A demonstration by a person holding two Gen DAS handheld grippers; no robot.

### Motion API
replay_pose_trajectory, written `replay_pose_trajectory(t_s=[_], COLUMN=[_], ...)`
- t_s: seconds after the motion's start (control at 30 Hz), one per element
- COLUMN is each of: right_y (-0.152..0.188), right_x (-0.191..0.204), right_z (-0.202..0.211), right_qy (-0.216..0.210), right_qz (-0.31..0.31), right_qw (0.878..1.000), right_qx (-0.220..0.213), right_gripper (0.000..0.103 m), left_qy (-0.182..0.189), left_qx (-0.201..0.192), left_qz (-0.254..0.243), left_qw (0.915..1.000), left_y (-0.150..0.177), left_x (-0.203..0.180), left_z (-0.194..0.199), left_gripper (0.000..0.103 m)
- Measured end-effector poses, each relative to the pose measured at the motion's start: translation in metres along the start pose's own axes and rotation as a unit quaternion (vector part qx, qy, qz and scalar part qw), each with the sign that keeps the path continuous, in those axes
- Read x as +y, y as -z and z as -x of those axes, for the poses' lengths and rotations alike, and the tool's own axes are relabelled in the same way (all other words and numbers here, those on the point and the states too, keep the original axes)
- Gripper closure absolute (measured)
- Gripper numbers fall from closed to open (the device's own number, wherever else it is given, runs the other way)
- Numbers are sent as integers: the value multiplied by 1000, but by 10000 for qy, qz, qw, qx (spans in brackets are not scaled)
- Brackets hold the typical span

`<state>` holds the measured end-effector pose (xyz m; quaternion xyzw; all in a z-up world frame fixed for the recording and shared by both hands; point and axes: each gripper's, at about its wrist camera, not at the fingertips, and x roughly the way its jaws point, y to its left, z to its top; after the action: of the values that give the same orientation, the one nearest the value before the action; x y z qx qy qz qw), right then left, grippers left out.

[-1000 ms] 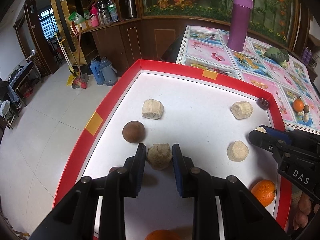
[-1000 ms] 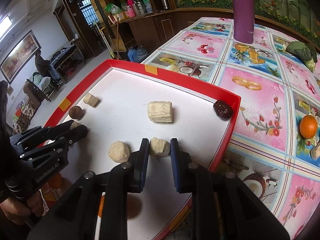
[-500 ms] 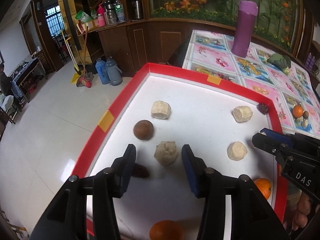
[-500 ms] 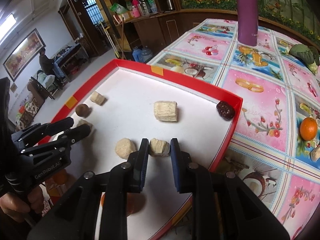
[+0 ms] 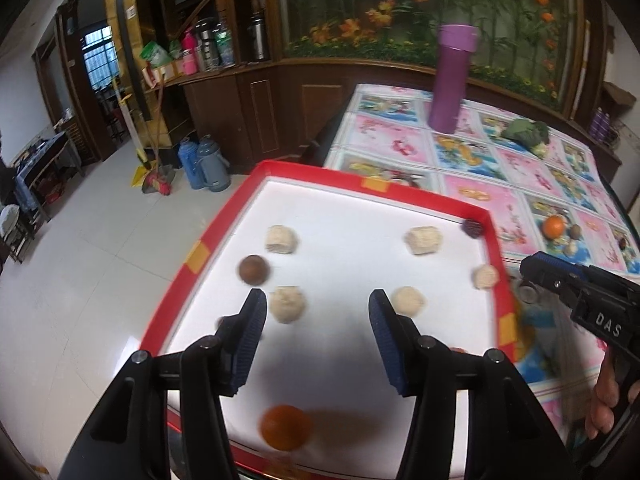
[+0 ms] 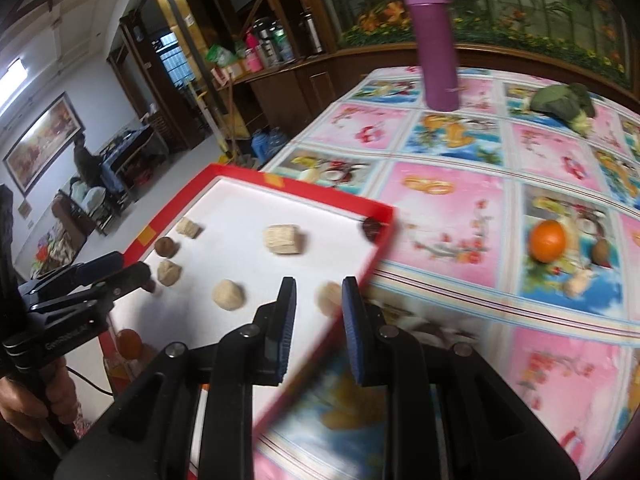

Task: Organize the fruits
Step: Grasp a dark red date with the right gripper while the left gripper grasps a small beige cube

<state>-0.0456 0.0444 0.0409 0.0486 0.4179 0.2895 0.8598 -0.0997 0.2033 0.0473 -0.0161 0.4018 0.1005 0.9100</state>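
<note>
A red-rimmed white tray [image 5: 436, 200] holds several beige lumps, a brown ball [image 5: 253, 269], a dark date [image 5: 472, 227] and an orange [image 5: 285, 426]. My left gripper [image 5: 318, 308] is open and empty, raised above the tray; the beige lump [image 5: 286, 303] it held lies just inside its left finger. My right gripper [image 6: 319, 294] is open, pulled back over the tray's right rim; a beige lump [image 6: 329, 297] lies on the tray beyond its fingers. The right gripper shows at the tray's right edge in the left wrist view [image 5: 532, 268].
A floral tablecloth [image 6: 460, 200] covers the table right of the tray. On it lie an orange [image 6: 547, 240], a small brown fruit [image 6: 600, 252], a purple bottle [image 6: 434, 40] and a green vegetable [image 6: 564, 104]. Floor drops off left of the tray.
Both grippers opened and let go of their beige lumps, the left first. Both then lifted and drew back from the tray.
</note>
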Motion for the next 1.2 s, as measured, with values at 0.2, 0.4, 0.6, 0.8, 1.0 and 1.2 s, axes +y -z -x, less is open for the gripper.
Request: replay_pose_trajectory(t_s=[0.2, 0.4, 0.6, 0.8, 1.0, 1.2], right_y=[13, 30, 39, 33, 23, 16], right_x=[-51, -127, -216, -284, -322, -333], right_z=[36, 82, 127, 159, 153, 139], right_qy=[410, 1138, 1942, 2473, 2668, 2679], right_qz=[-359, -872, -1538, -1974, -2094, -2081], right_qw=[9983, 9889, 9670, 9453, 9380, 9384], right_qx=[-181, -386, -588, -797, -721, -655], right_gripper=[78, 78, 78, 78, 79, 79], left_qy=[294, 643, 1046, 1354, 1615, 1743], left_qx=[-45, -2, -25, -14, 137, 278], left_qz=[-317, -681, -727, -875, -1088, -1320], left_qw=[9991, 9956, 9918, 9869, 9808, 9754], left_y=[1, 2, -9, -20, -24, -17], left_x=[-35, -77, -113, -161, -202, -223], left_z=[12, 16, 11, -4, -22, -29], left_gripper=[46, 46, 46, 46, 46, 46])
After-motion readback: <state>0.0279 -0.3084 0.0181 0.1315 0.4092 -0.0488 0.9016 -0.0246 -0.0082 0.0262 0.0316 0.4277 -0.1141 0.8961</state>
